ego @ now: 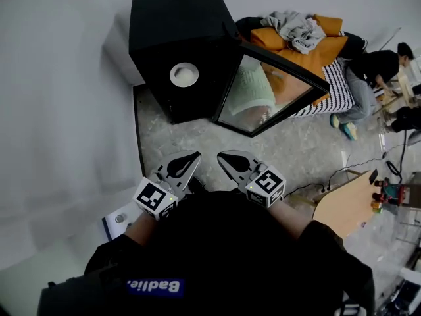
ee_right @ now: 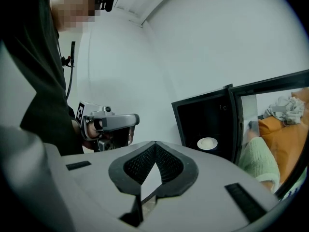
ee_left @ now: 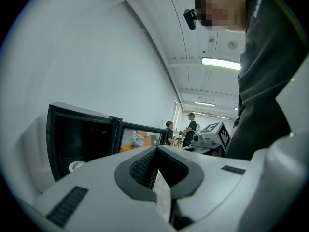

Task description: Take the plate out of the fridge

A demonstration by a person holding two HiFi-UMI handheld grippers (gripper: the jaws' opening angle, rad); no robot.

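Plate (ego: 184, 75) sat inside open black fridge (ego: 172, 25) on floor (ego: 296, 151); left tool (ego: 195, 158) and right tool (ego: 223, 157) both pressed together, holding nothing.

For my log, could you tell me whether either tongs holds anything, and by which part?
Nothing is held: the left tongs and the right tongs are both shut and empty; the plate sits inside the open fridge.

Plate (ee_left: 76, 166) half hidden behind left gripper (ee_left: 155, 149); fridge (ee_left: 82, 134) interior dark.
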